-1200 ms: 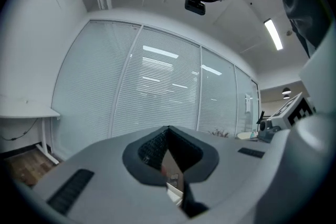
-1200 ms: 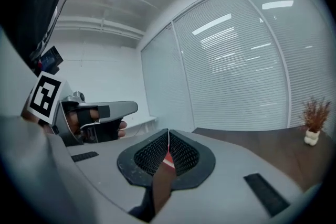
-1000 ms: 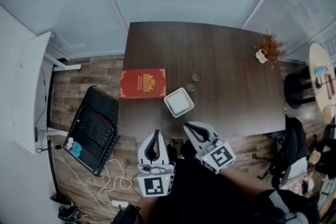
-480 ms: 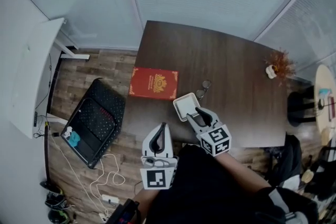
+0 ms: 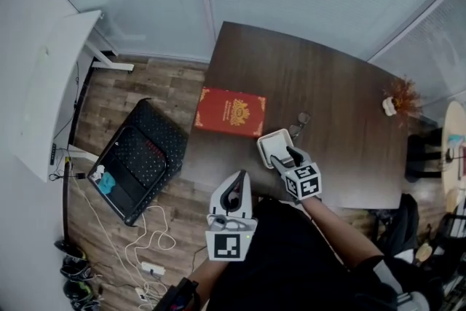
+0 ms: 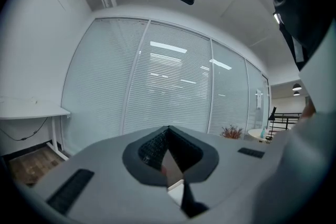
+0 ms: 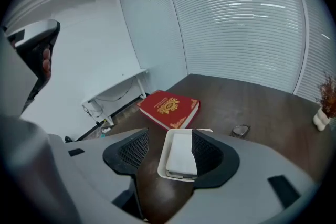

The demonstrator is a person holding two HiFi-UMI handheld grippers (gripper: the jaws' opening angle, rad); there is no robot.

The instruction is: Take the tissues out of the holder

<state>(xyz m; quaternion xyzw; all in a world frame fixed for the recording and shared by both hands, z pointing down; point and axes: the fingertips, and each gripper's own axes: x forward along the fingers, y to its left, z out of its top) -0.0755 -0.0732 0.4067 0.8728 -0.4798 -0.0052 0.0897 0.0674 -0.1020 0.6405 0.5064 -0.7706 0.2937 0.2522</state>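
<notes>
Our right gripper (image 7: 169, 140), whose jaws have just been opening and press on nothing, hangs over the tissues (image 7: 180, 155), which lie in the white holder (image 7: 162, 160) near the edge of the table (image 5: 328, 98). One jaw looks to stand outside the holder's wall, so closing here could, we judge, pinch the rim and drag the holder along. Our left gripper (image 6: 168, 129) is clenched on nothing, off the table, and we count two grippers, one holder, one pack of tissues, one red book (image 7: 169, 107), one potted plant (image 5: 397, 95) and one small dark item (image 7: 240, 130).
</notes>
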